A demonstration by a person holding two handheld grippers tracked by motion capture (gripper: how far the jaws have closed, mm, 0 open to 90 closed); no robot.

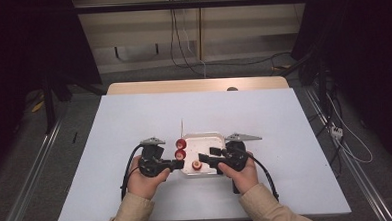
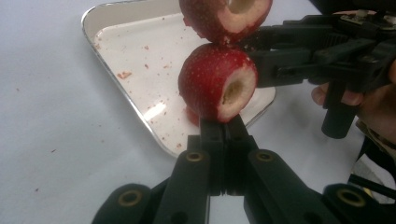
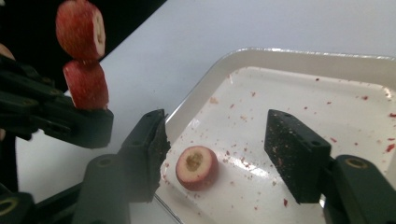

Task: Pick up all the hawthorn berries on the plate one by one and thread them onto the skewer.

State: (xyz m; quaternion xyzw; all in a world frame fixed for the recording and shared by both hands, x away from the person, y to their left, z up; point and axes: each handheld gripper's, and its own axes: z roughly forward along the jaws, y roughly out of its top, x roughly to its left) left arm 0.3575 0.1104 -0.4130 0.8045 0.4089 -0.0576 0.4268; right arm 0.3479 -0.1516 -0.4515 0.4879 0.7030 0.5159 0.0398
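White table (image 1: 134, 123): skewer (image 1: 181, 127) upright, 2 fruit slices (image 1: 180, 148) stacked; left gripper (image 1: 179, 164) clamps skewer, right gripper (image 1: 206, 155) half-open, empty.

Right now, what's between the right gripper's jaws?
In the right gripper view, one red fruit slice lies on the white tray between the right gripper's open jaws, untouched.

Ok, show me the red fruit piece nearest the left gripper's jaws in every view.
High view: the fruit piece is at centre, just left of the white tray.
Left gripper view: centre, directly above the left gripper.
Right gripper view: upper left, the lower of two stacked pieces.
Shared landmark: the white tray.
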